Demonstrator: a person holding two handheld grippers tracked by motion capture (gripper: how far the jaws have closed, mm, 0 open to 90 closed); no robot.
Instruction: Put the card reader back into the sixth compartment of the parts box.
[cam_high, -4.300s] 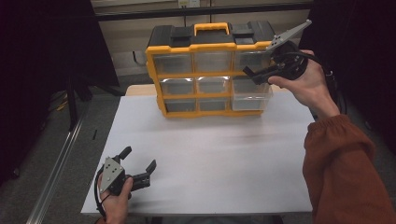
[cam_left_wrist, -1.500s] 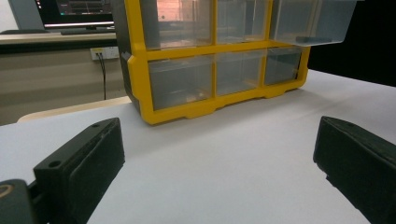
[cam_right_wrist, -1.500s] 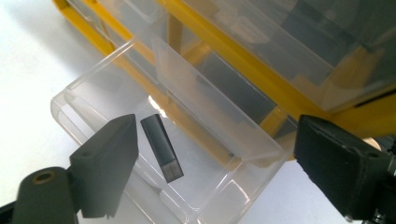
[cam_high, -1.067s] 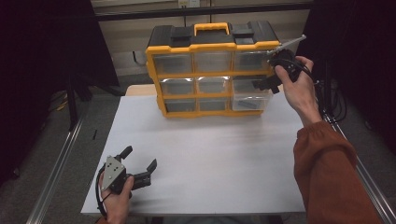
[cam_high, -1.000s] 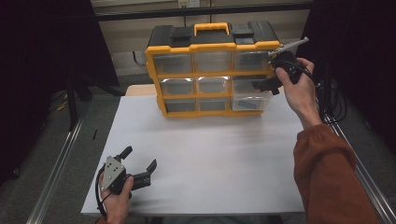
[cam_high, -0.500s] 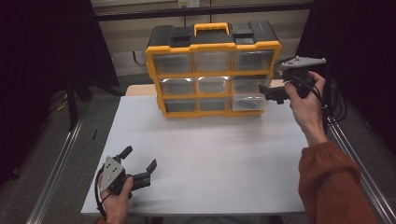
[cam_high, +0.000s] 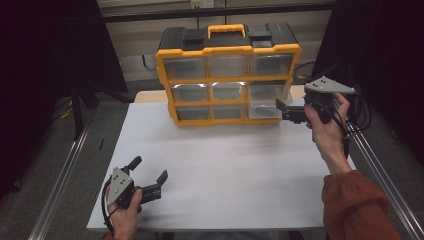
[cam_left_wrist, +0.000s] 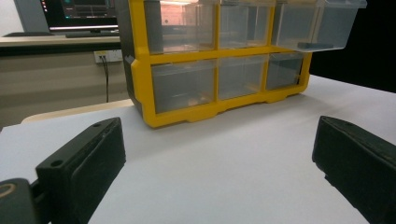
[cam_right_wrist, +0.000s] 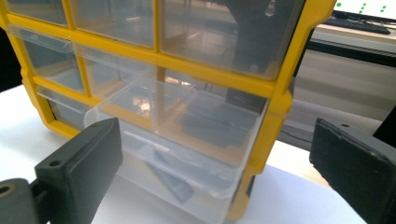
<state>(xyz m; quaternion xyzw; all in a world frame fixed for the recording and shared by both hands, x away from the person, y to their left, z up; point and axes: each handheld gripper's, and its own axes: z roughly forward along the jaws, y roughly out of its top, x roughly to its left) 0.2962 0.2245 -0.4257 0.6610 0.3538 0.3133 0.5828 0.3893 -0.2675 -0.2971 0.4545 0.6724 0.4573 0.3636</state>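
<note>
Surface (cam_high: 225, 165): a white top, seen from above, with the cabinet standing at its 12 o'clock edge.
Cabinet (cam_high: 227, 75): yellow frame, black top with a yellow handle, three rows of three clear drawers.
Drawer (cam_high: 264, 102): the middle-row drawer at the cabinet's right end is pulled part-way out, at about 1 o'clock on the surface; the right gripper view shows something dark lying flat in it.
Right hand-held gripper (cam_high: 281, 111): held off the surface at 2 o'clock, just beside the pulled-out drawer, jaws spread wide and gripping nothing; whether it touches the drawer I cannot tell.
Left hand-held gripper (cam_high: 149, 174): resting low at 7 o'clock near the front edge, well apart from the cabinet, jaws released and empty, pointing towards the cabinet.
</note>
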